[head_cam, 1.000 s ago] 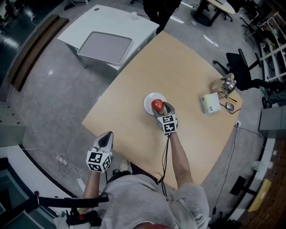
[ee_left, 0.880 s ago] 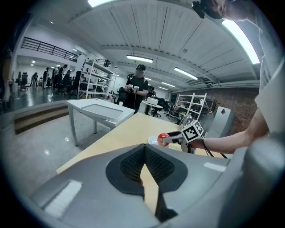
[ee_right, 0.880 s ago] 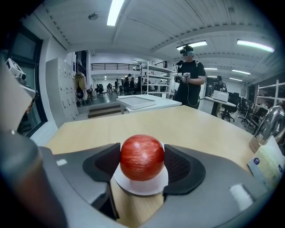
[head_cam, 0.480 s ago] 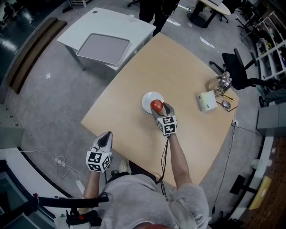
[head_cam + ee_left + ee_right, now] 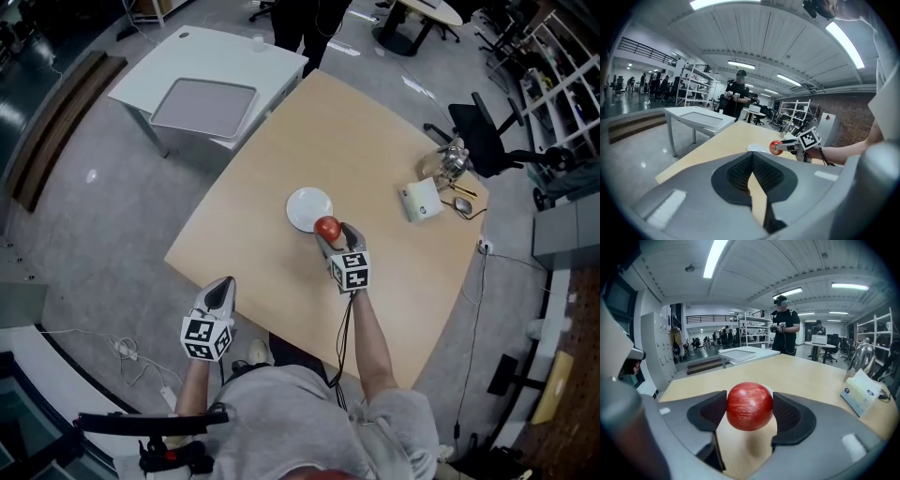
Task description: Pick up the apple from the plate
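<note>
A red apple (image 5: 327, 228) is clamped between the jaws of my right gripper (image 5: 330, 232), lifted just off the near right edge of the white plate (image 5: 305, 205) in the head view. In the right gripper view the apple (image 5: 749, 406) fills the gap of the right gripper (image 5: 750, 411), with the table below it. From the left gripper view the apple (image 5: 775, 147) and plate (image 5: 757, 148) show far off. My left gripper (image 5: 219, 294) hangs off the table's near left corner; its jaws meet with nothing between them, as the left gripper (image 5: 751, 174) view shows.
At the table's (image 5: 366, 141) far right stand a white box (image 5: 420, 201), a metal kettle (image 5: 453, 157) and small items. A white side table with a grey tray (image 5: 203, 101) sits beyond the far left corner. A person (image 5: 783, 332) stands past the table's far side. A black chair (image 5: 483, 141) is at right.
My right gripper has drawn back toward me with the apple, which has come off the plate's middle to past its near edge. The left gripper has stayed put.
</note>
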